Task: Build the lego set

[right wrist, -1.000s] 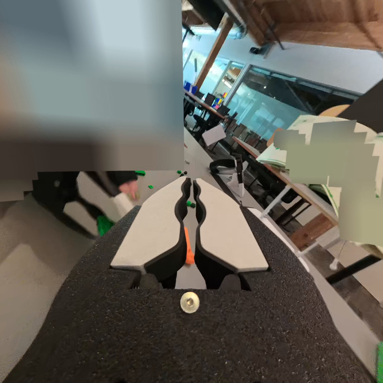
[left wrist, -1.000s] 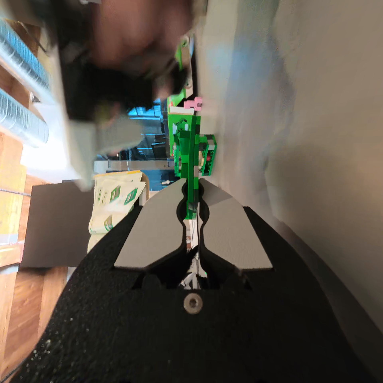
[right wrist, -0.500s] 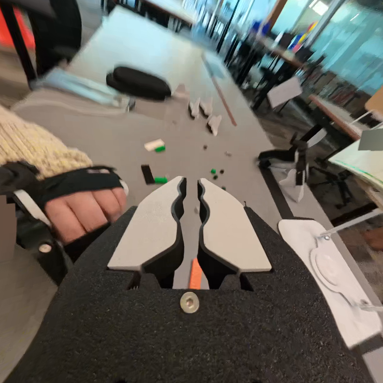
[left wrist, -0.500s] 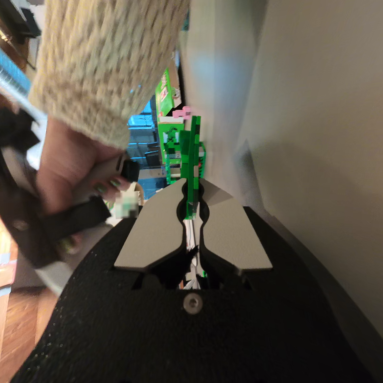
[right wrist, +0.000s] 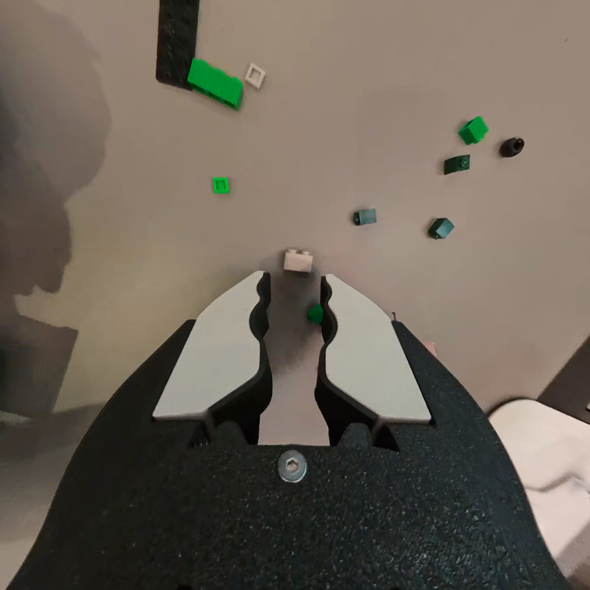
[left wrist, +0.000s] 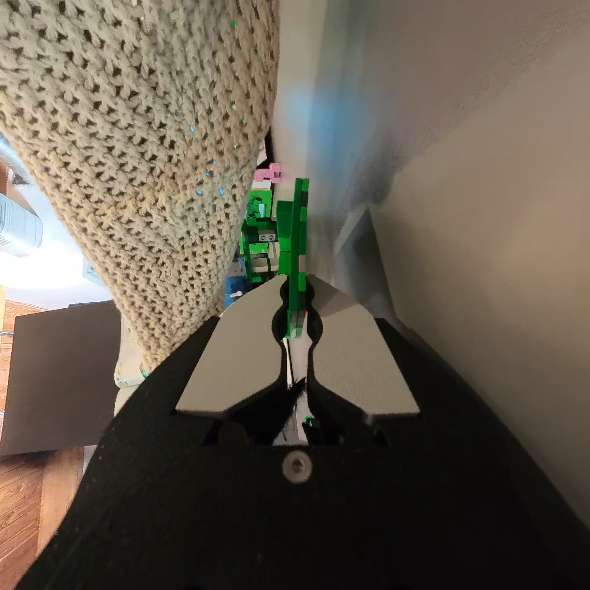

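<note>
My left gripper [left wrist: 295, 281] is shut on the edge of a flat green lego assembly [left wrist: 292, 242], held on edge close to the grey table [left wrist: 463, 223]. My right gripper [right wrist: 295, 277] is open and empty, pointing down at the table [right wrist: 319, 143]. A small light grey brick [right wrist: 297, 261] lies just beyond its fingertips. A small green piece [right wrist: 315, 313] lies between the fingers, by the right one. Loose pieces lie farther off: a bright green brick [right wrist: 215, 83], a white square tile [right wrist: 255, 75], a green square tile [right wrist: 221, 185], and several dark green pieces [right wrist: 364, 216].
A knitted beige sleeve [left wrist: 143, 143] fills the upper left of the left wrist view. A green lego box [left wrist: 258, 230] and a pink piece [left wrist: 268, 173] stand behind the assembly. A black strip [right wrist: 177, 38] lies by the bright green brick; a white object [right wrist: 542, 447] sits at the lower right.
My right gripper has swung down over the table and opened wider; the orange thing between its fingers is gone from view. My left gripper still holds the green assembly; the sleeve now crosses its view.
</note>
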Tool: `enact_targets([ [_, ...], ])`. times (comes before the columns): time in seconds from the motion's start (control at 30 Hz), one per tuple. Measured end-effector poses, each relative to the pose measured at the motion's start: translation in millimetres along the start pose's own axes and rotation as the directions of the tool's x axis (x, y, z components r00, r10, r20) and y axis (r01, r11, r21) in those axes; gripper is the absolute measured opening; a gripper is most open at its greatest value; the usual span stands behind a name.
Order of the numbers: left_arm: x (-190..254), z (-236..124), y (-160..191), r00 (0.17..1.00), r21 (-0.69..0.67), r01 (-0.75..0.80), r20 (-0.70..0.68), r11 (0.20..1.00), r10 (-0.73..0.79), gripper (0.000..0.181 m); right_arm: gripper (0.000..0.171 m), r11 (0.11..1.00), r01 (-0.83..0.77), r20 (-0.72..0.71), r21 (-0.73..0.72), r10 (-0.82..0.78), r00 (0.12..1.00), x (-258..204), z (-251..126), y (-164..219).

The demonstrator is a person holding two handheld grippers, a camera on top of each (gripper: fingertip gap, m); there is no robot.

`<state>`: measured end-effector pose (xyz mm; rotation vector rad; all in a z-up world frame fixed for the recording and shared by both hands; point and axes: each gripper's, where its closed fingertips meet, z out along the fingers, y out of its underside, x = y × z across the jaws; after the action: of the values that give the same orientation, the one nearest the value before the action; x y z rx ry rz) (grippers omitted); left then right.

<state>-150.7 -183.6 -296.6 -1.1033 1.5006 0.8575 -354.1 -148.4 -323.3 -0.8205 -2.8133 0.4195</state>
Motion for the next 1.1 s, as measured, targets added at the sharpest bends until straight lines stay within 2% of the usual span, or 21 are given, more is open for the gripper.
enact_targets([
  [0.27,-5.3,-2.3,3.5,1.000,-0.012,0.002,0.007,1.000,-0.002,0.006,0.016,1.000,0.000,0.021,0.017,0.000,1.000,-1.2,3.1,-6.9],
  [0.43,-13.7,-7.4,14.0,0.999,-0.054,0.029,0.029,0.998,-0.027,0.006,0.016,0.997,0.075,-0.055,-0.005,-0.075,0.996,-31.3,-44.8,-0.5],
  [0.57,-7.2,-10.8,11.9,1.000,-0.046,0.000,-0.007,0.999,0.000,0.006,0.015,0.980,0.083,-0.089,-0.183,-0.100,0.991,-82.6,-93.9,36.7],
  [0.7,3.2,-14.2,10.1,0.998,-0.026,-0.033,-0.050,0.999,0.032,0.006,0.016,0.886,-0.045,0.008,-0.462,0.054,0.998,-152.8,-115.8,97.7],
  [0.83,16.7,-14.4,7.6,0.995,0.001,-0.052,-0.091,0.999,0.052,0.006,0.016,0.683,-0.122,0.065,-0.720,0.242,0.968,-209.5,-107.0,156.8],
  [0.93,19.4,-14.9,7.2,0.994,0.004,-0.054,-0.093,0.999,0.055,0.006,0.016,0.597,-0.091,0.112,-0.797,0.295,0.949,-236.0,-98.1,181.4],
  [1.1,20.1,-14.9,6.8,0.993,0.004,-0.064,-0.095,0.998,0.064,0.006,0.016,0.578,-0.099,0.125,-0.810,0.336,0.934,-249.0,-88.3,191.6],
])
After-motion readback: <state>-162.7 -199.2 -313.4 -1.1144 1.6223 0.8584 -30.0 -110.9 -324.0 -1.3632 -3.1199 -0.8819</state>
